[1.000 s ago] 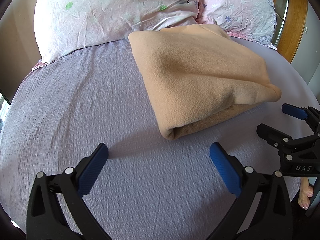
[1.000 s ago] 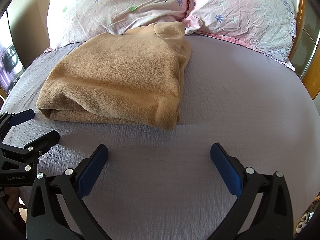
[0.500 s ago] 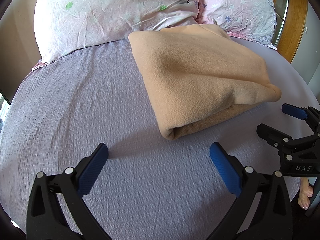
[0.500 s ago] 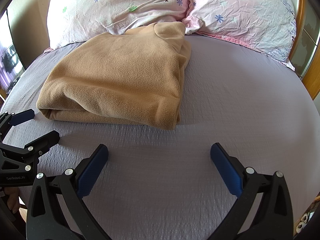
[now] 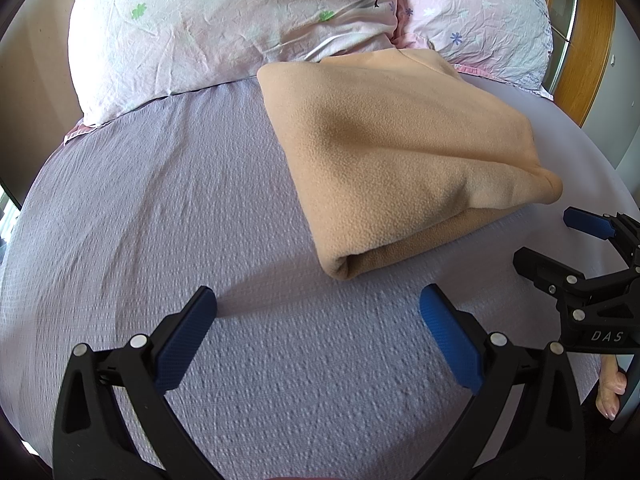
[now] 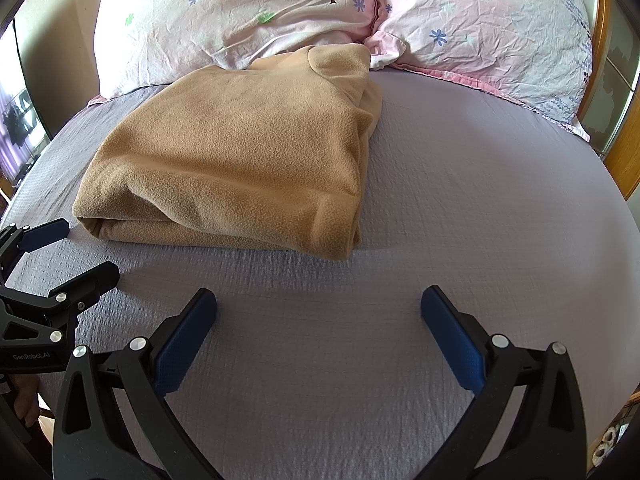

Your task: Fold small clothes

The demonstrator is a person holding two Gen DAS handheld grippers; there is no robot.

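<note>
1. Bed with a lilac-grey textured woven cover (image 5: 168,208). Carries everything listed here. The near half, toward the foot edge, is bare cover under both grippers.

2. Two large pale pink crinkled cotton pillows, printed with small flowers and a tree motif: one (image 6: 224,16) at the head edge toward the left, the other (image 6: 492,28) toward the right head corner. They meet at mid-width.

3. Tan fleece garment (image 6: 248,152), soft and thick, lying as a compact, many-layered rectangular bundle. Position: on the cover, far half of the bed, its far end touching the pillows where they meet; its near folded edge faces the foot edge. Rounded fold lines show at the near edge and at one near corner (image 5: 344,268). Judged state of task: this piece looks fully folded, edges roughly squared, nothing trailing. What may remain is at most a light tidy of the bulged corner, or moving on to another piece; no other garment shows in either view.

4. Left gripper (image 5: 318,332), black frame with blue ribbed pads. Jaws spread wide, holding nothing, above bare cover just short of the garment's near corner.

5. Right gripper (image 6: 318,332), same build. Jaws likewise spread wide and empty, over bare cover near the foot edge, apart from the garment.

6. Wooden bed frame (image 5: 580,52), orange-brown, at the right head corner.
</note>
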